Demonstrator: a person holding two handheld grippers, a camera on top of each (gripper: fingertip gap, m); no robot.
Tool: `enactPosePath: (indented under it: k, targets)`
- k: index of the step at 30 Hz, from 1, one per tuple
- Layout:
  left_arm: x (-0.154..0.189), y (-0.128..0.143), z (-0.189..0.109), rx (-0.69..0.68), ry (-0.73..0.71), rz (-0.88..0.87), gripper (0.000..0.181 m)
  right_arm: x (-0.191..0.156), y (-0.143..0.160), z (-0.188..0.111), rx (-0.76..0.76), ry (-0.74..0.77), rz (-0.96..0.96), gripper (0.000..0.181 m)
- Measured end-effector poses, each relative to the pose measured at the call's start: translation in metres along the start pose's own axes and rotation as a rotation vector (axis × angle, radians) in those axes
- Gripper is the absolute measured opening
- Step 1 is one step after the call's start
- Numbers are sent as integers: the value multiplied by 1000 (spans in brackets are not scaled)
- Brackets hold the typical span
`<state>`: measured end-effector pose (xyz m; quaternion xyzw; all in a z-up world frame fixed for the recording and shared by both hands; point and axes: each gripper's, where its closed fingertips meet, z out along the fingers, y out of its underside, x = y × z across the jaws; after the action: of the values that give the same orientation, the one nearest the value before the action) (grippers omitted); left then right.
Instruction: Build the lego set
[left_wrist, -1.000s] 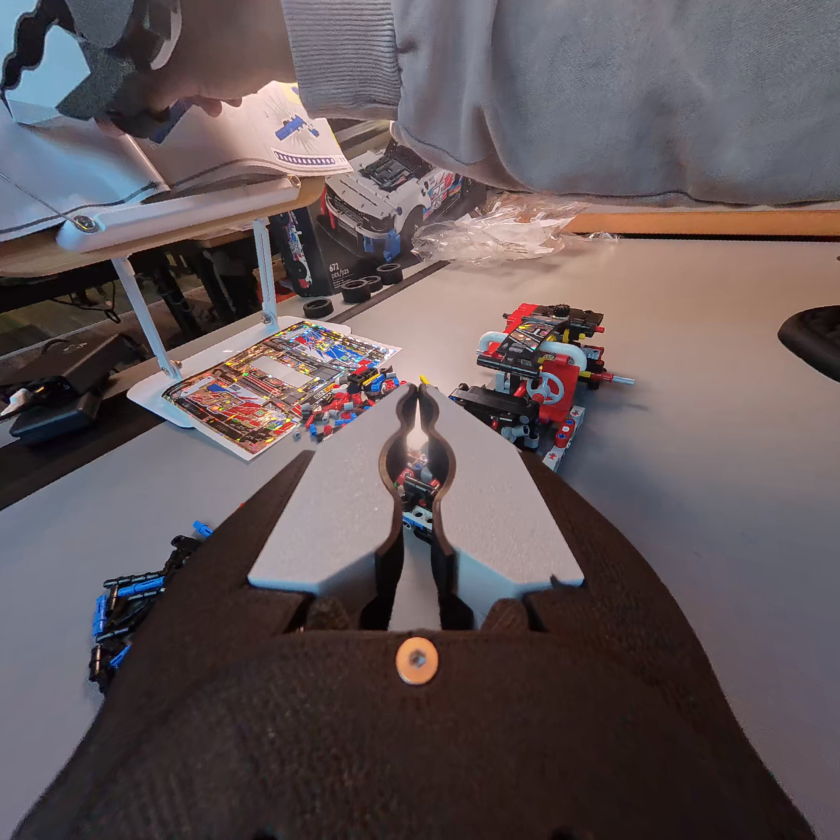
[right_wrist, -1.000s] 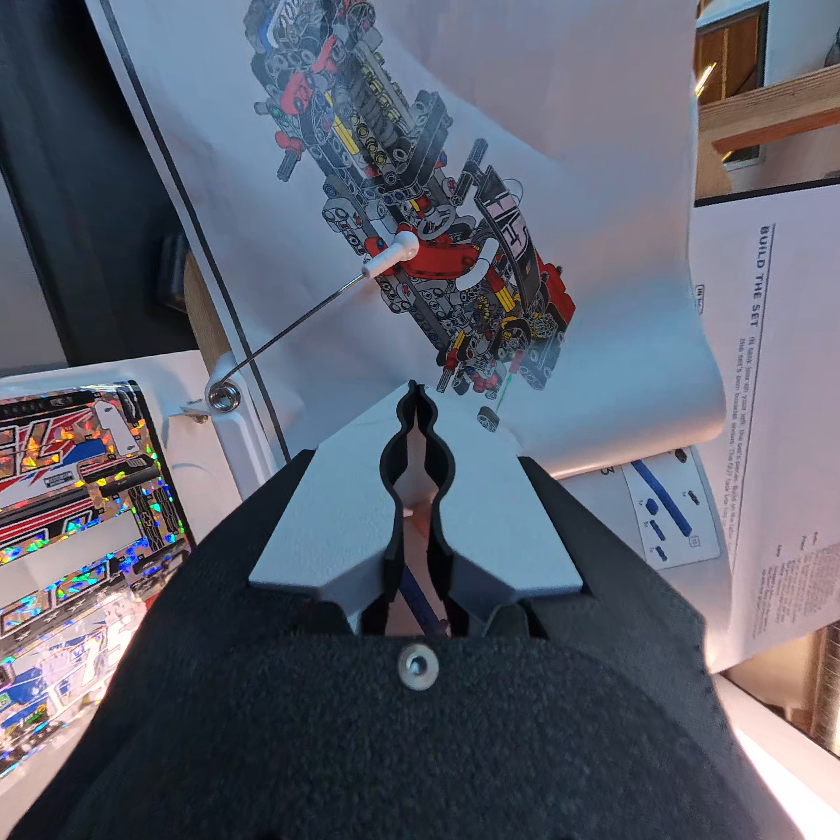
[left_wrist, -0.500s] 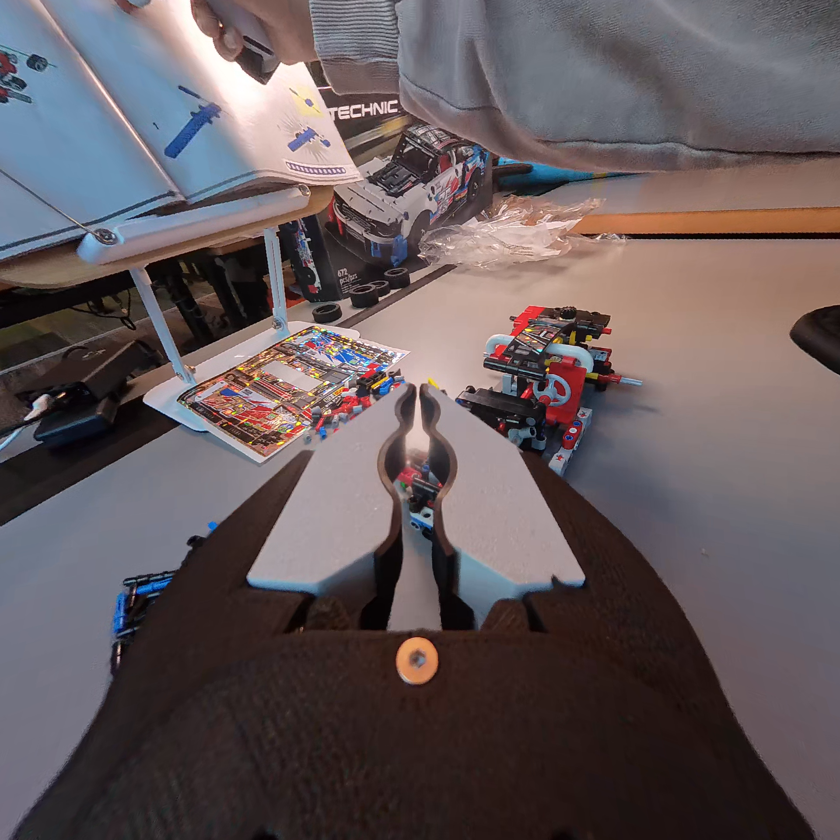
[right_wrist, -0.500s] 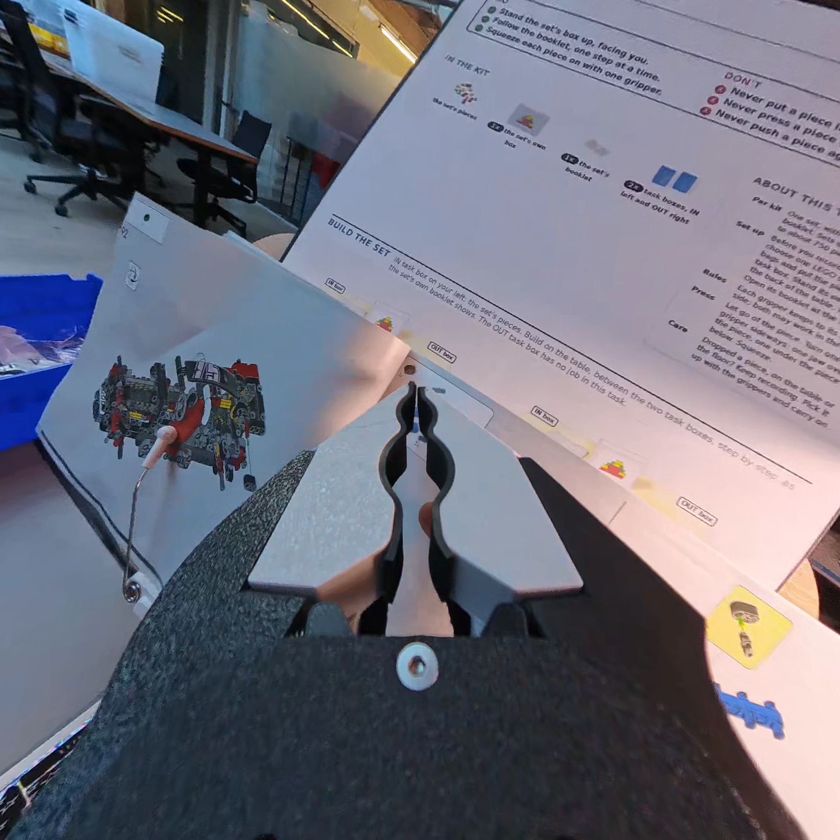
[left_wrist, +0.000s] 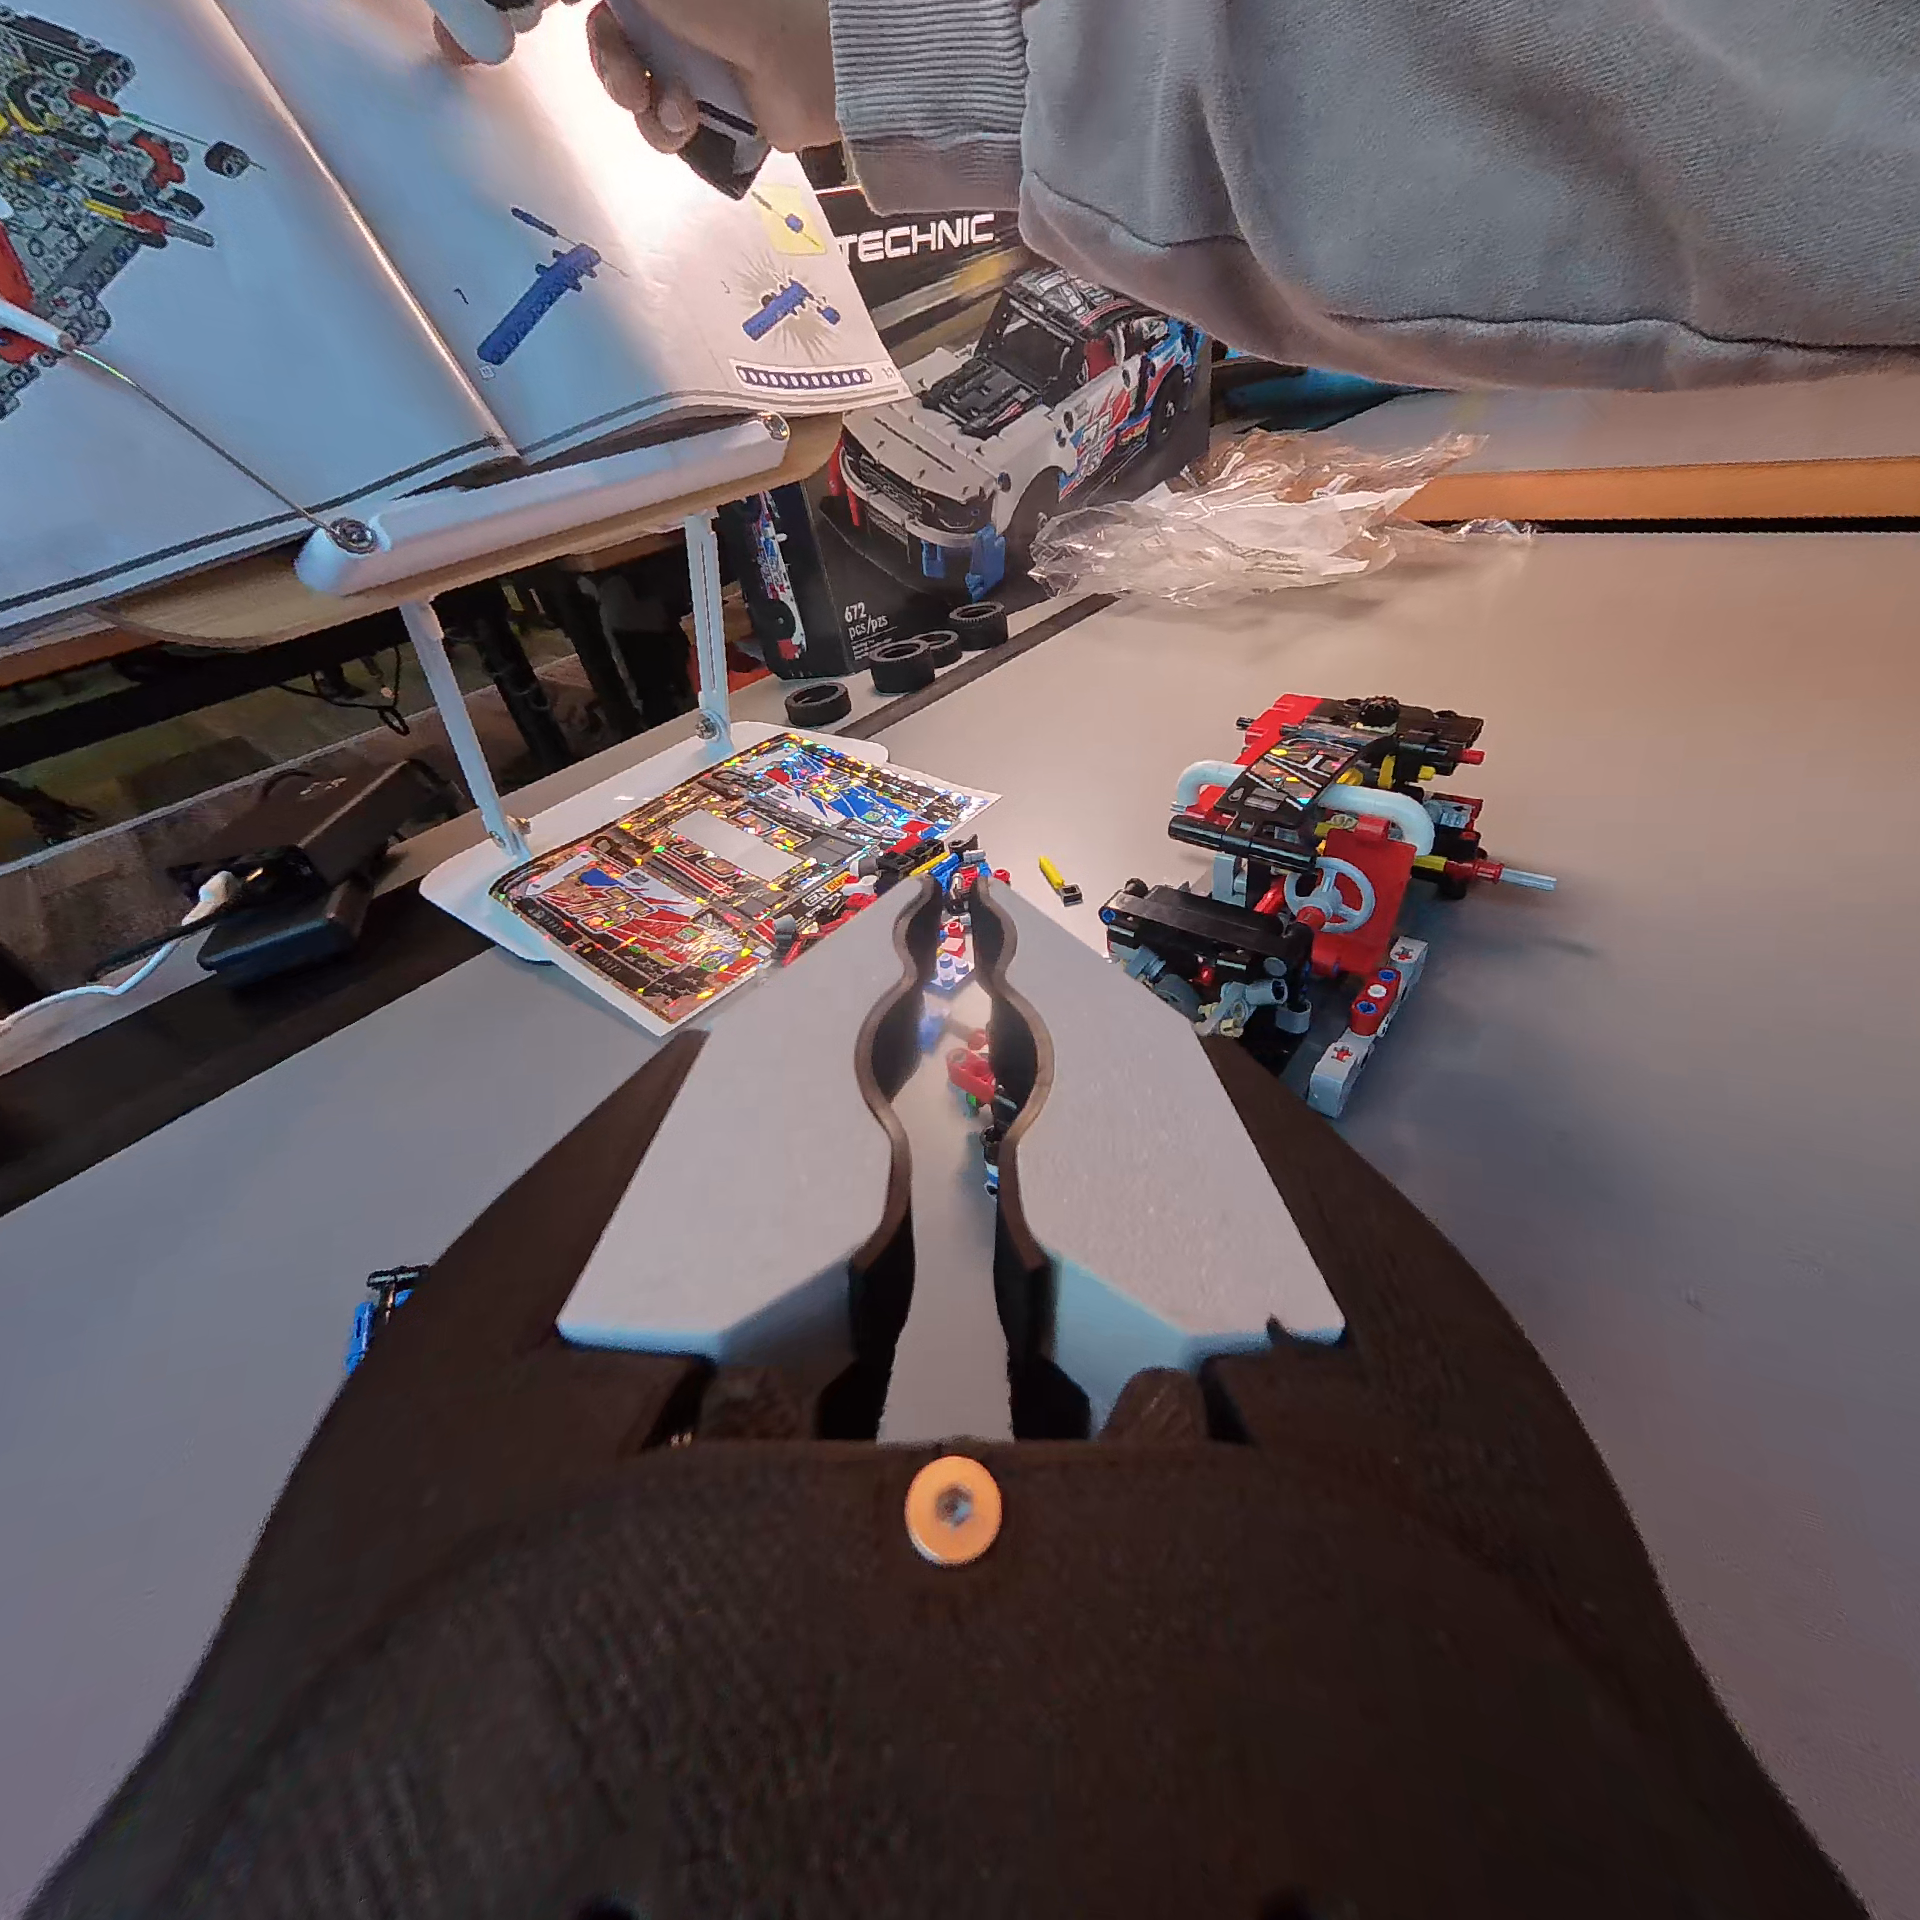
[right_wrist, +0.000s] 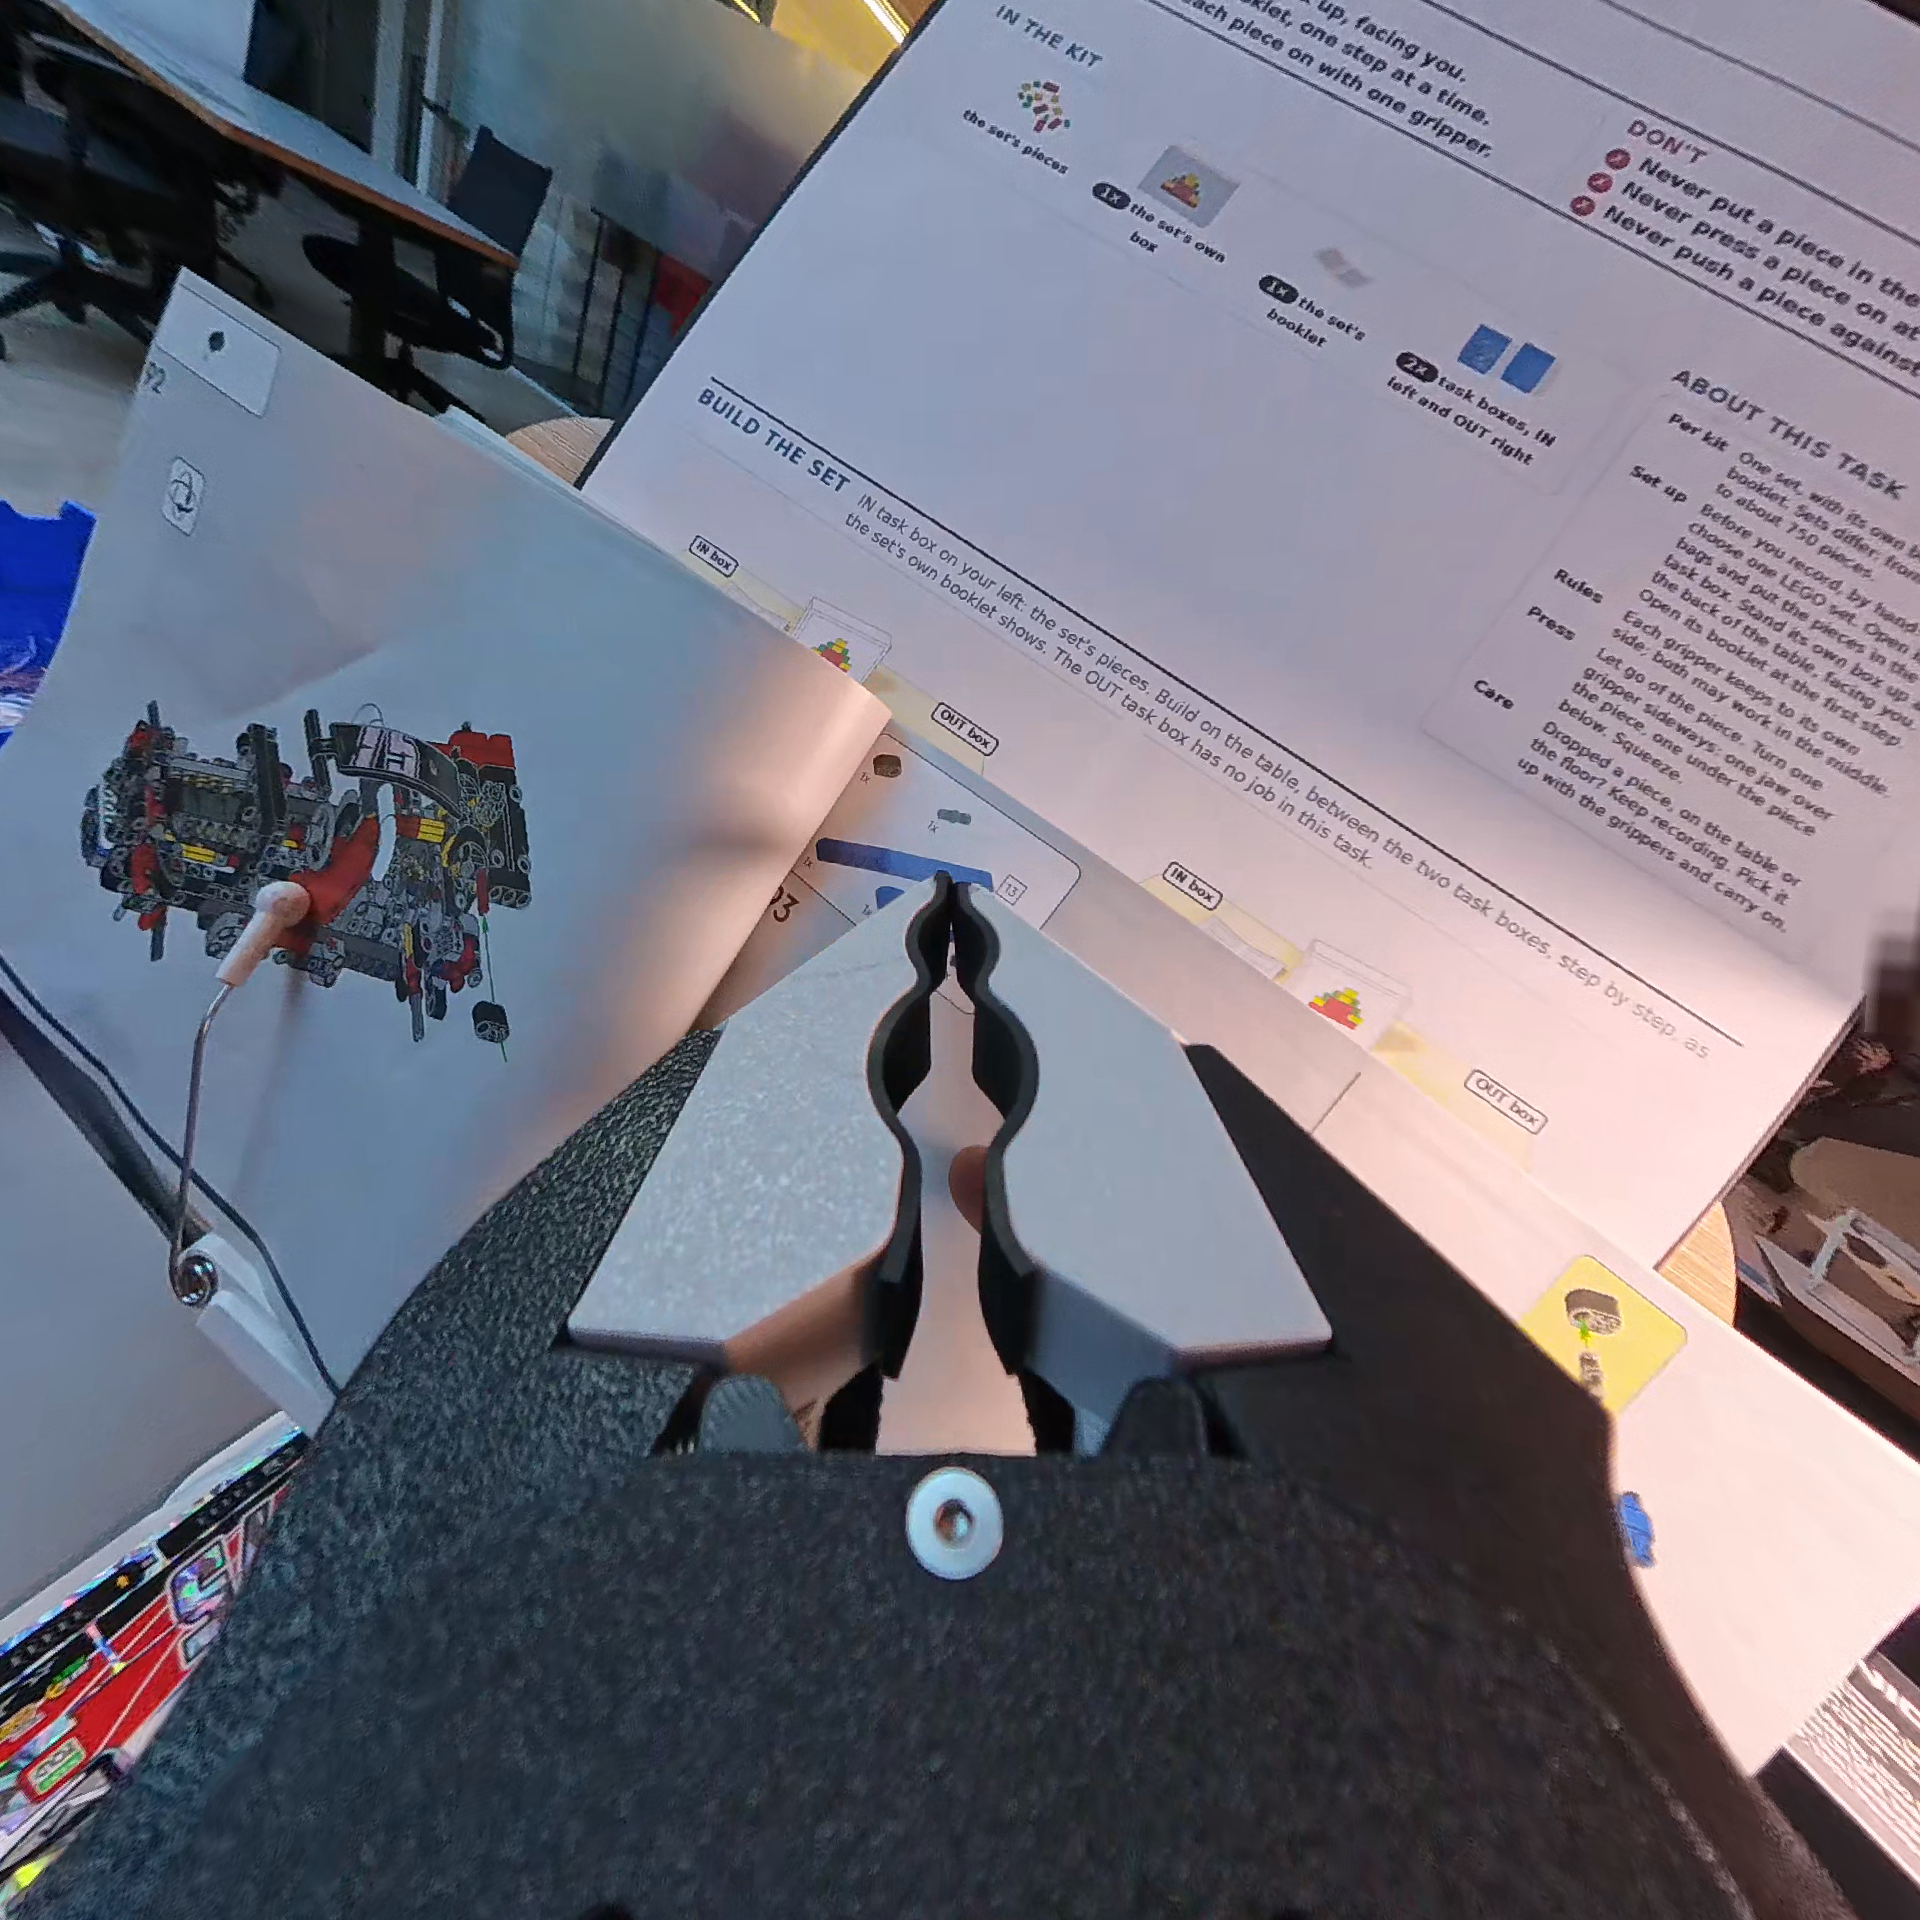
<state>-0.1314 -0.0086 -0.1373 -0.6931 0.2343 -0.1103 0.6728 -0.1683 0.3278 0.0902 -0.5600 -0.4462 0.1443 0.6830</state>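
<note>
The partly built red and black car (left_wrist: 1320, 904) stands on the grey table (left_wrist: 1558, 1143), right of and beyond my left gripper (left_wrist: 956, 883). Its jaws stand a narrow gap apart and hold nothing. Loose small pieces (left_wrist: 971, 1060) lie on the table under its tips. The instruction booklet (left_wrist: 364, 260) rests open on a white stand (left_wrist: 540, 509) at the upper left. My right gripper (right_wrist: 948, 896) is shut, with its tips over the booklet's right page (right_wrist: 935, 831). I cannot tell whether it pinches paper. A bare finger (right_wrist: 971, 1179) shows behind its jaws.
A shiny sticker sheet (left_wrist: 727, 883) lies on the stand's base. The set's box (left_wrist: 1018, 416), black tyres (left_wrist: 904, 665) and a crumpled clear bag (left_wrist: 1247, 509) are at the back. Blue and black pins (left_wrist: 374, 1320) lie left. A grey sleeve (left_wrist: 1455, 156) reaches overhead. A printed sheet (right_wrist: 1247, 520) stands behind the booklet. My hands' fingertips stand some 40 cm from each other.
My right gripper has swung up from the booklet's car picture towards the printed sheet, and a booklet page now curls to the left. My left gripper's jaws have parted slightly.
</note>
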Motion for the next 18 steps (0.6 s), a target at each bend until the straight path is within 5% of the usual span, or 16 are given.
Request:
enactPosePath:
  k: [10, 18]
  targets:
    - [-1, -1, 0, -1, -8, -2, 3, -1, 13, -24, 3, -25, 15, 0]
    - [-33, -25, -19, -66, -102, 29, 1, -61, 60, -146, 49, -234, 122, 3]
